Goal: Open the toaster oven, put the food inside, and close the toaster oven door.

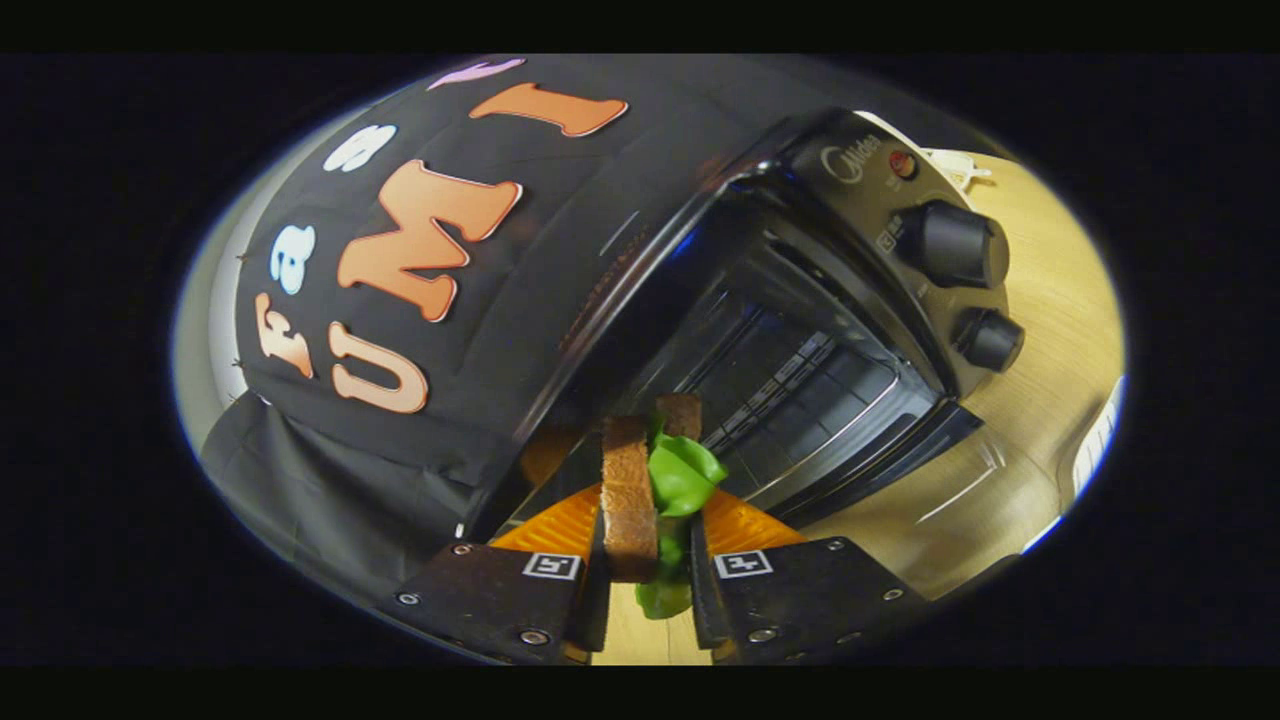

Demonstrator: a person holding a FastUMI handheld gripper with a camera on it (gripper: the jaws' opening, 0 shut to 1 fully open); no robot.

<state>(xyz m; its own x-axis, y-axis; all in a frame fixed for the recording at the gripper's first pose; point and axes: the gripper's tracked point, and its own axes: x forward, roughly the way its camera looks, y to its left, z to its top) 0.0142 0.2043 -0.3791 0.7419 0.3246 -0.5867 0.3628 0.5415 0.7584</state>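
— What's the gripper (648, 560) got?
— A sandwich (650, 490), toast and green lettuce, clamped edgewise between both fingers.
— And the toaster oven (800, 330)?
— Just beyond, door dropped open, rack bare, on the wooden table (1040, 400).

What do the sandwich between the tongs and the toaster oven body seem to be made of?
The sandwich, gripped between the tongs, looks like toy food: stiff brown slices with a glossy green leaf, probably plastic. The toaster oven body seems black painted metal with a slight sheen; its open door looks like glass, since it reflects light.
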